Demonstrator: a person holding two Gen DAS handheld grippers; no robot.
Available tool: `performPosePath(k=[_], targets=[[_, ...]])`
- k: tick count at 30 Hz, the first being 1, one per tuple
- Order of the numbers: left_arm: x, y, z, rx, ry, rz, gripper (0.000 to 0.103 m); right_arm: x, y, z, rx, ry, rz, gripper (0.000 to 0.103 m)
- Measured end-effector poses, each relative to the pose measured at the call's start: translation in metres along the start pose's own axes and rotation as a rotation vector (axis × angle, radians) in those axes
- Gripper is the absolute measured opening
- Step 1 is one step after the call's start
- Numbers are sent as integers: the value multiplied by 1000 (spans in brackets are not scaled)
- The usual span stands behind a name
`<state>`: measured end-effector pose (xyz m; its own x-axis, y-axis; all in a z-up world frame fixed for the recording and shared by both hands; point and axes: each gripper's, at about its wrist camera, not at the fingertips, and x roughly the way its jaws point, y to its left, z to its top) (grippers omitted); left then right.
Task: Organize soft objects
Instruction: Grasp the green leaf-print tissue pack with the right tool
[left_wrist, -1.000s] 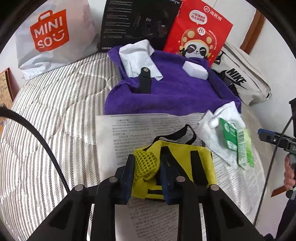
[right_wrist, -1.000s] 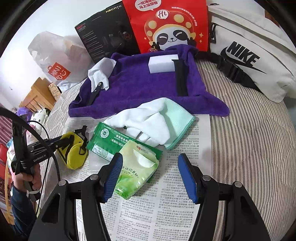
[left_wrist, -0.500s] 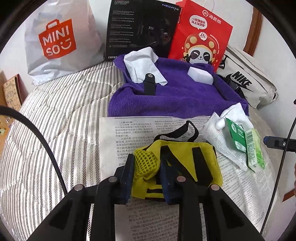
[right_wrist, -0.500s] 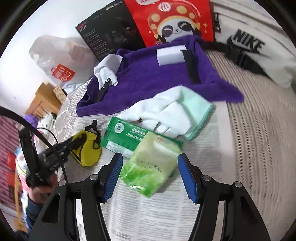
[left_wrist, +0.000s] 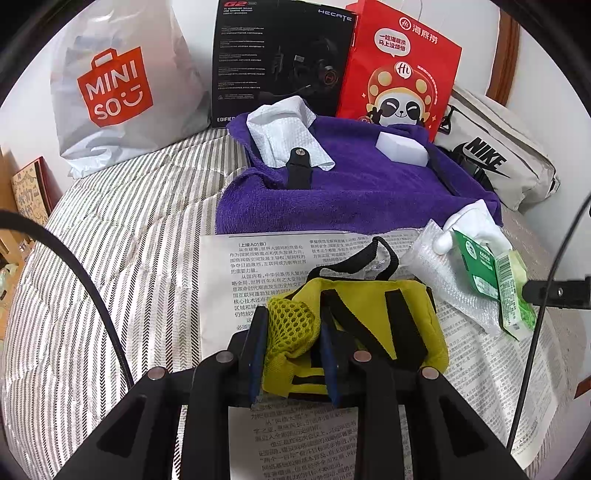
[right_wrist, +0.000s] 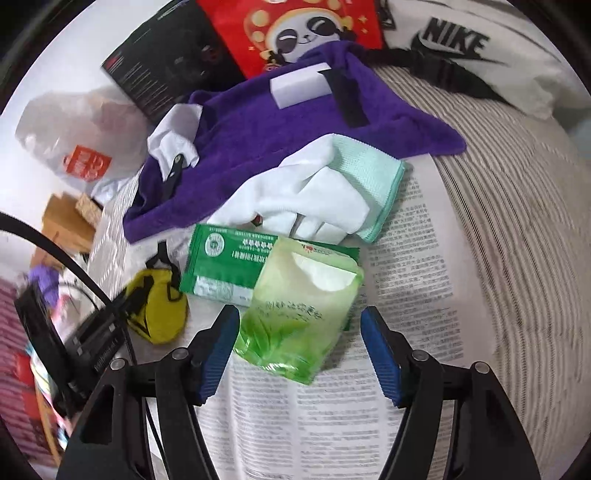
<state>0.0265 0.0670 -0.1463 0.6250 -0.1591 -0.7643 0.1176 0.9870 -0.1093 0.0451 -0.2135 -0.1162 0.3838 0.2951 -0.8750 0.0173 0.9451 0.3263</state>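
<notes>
Over newspaper (right_wrist: 406, 258), right claw (right_wrist: 299, 332) tilted down, opening

Two close downward wrist views, shared newspaper (left_wrist: 491, 373)

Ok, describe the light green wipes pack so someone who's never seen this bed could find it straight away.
Find the purple towel on the striped bed, then the newspaper spread in front of it. The light green wipes pack lies there between the right gripper's opening jaws, overlapping a darker green packet; it alone is translucent with a white flap.
</notes>
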Motion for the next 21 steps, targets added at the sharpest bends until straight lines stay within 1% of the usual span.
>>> performPosePath(k=[5, 10, 12, 15, 18, 21], targets=[[0, -1, 0, 5, 0, 7, 26, 12, 6, 4, 22, 9, -10, 68], [0, -1, 0, 2, -1, 4, 26, 24, 10, 2, -4, 15, -30, 67], [0, -1, 0, 4, 0, 6, 26, 22, 11, 1, -32, 4, -31, 60], [0, 0, 0, 4, 0, 6, 26, 17, 7, 1, -41, 11, -2, 59], [0, -1, 0, -2, 2, 0, 25, 8, 6, 3, -65, 0, 2, 58], [0, 3, 4, -27, 40, -24, 25, -4, 5, 6, -89, -13, 14, 58]])
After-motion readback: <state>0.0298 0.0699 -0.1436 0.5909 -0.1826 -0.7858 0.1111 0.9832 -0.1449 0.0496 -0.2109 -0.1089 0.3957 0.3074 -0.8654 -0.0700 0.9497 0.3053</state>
